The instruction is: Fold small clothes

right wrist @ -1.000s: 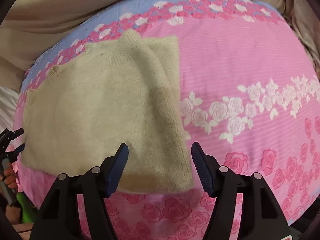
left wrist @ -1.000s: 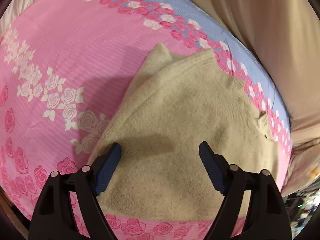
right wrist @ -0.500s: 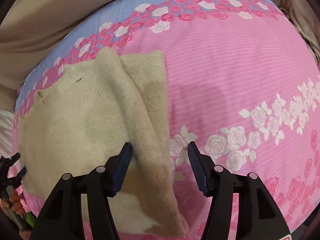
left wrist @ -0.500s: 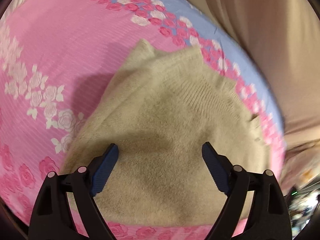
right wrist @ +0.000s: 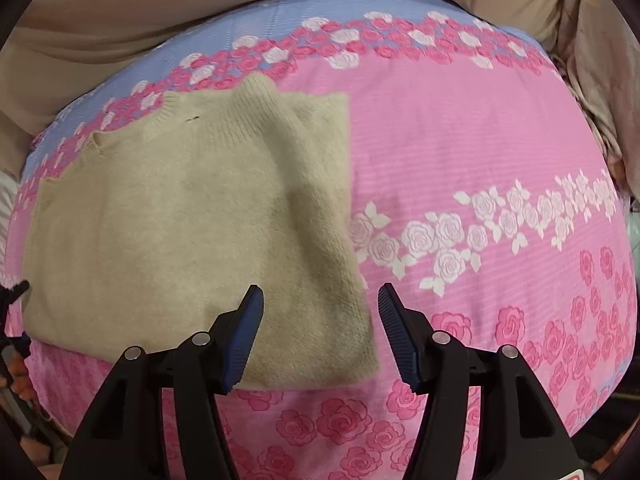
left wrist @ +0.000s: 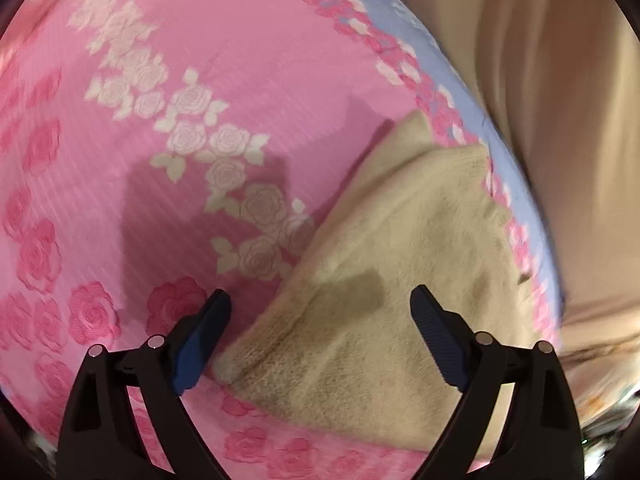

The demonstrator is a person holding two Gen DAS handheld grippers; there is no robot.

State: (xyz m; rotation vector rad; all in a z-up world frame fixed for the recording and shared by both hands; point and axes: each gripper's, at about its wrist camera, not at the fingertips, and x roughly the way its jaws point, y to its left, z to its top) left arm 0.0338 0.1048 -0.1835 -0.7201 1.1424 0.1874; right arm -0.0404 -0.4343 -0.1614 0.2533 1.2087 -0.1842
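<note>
A beige knit sweater (right wrist: 192,216) lies flat and folded on a pink rose-patterned bedsheet (right wrist: 460,152). It also shows in the left wrist view (left wrist: 380,288). My left gripper (left wrist: 320,332) is open and empty, hovering over the sweater's near left corner. My right gripper (right wrist: 320,328) is open and empty, just above the sweater's near right corner. The sweater's ribbed neckline (right wrist: 248,92) points toward the far edge of the sheet.
The sheet has a blue band with roses (right wrist: 360,12) along its far edge. Beige fabric (left wrist: 560,100) lies beyond it. A hand with the other gripper (right wrist: 12,320) shows at the left edge of the right wrist view.
The left gripper swung left, from over the sweater's middle to its left corner. The right gripper pulled back toward the sweater's near right corner. Both stayed open.
</note>
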